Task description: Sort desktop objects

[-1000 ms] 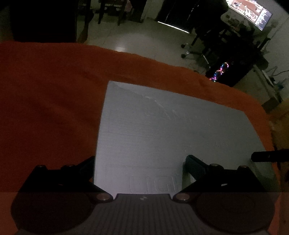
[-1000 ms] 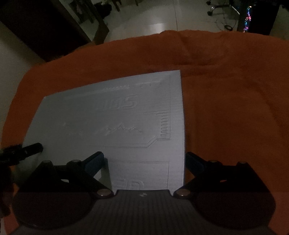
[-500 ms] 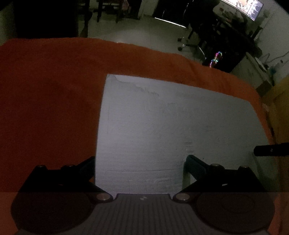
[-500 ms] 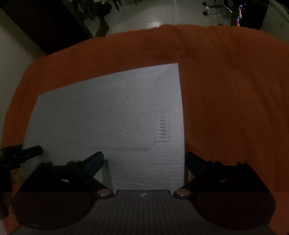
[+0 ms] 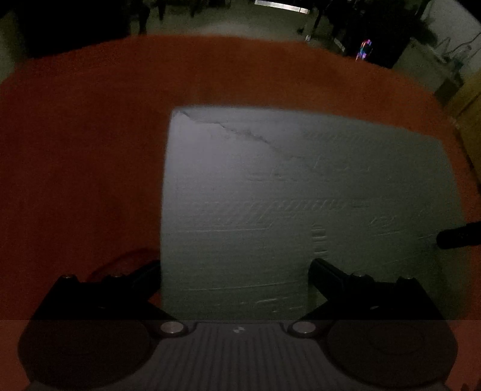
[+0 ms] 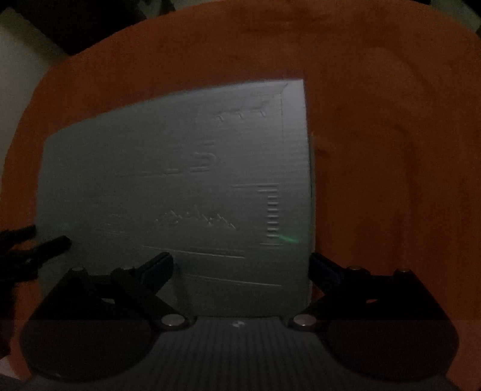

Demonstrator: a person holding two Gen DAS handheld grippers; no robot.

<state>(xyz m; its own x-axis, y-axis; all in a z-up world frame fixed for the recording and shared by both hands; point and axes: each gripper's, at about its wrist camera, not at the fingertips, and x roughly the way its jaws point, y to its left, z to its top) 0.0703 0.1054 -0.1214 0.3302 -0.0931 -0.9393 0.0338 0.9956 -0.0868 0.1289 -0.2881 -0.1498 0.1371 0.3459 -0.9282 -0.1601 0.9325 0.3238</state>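
A flat pale grey embossed board [image 5: 300, 195] lies on an orange cloth [image 5: 84, 156]. It also shows in the right wrist view [image 6: 180, 180]. My left gripper [image 5: 234, 270] is open over the board's near left part, its left finger at the board's left edge. My right gripper [image 6: 240, 267] is open over the board's near right part, its right finger at the board's right edge. Neither holds anything. The other gripper's finger shows at the right edge of the left view [image 5: 460, 234] and at the left edge of the right view [image 6: 39, 249].
The orange cloth [image 6: 390, 150] covers the table around the board. Beyond its far edge lie a dim floor [image 5: 240, 21], a lit computer case [image 5: 365, 49] and dark furniture. A thin red loop [image 5: 120, 261] lies on the cloth by my left finger.
Both grippers have tilted down and moved closer over the board, which now fills more of each view. The jaws stay open. The red loop has come into the left view.
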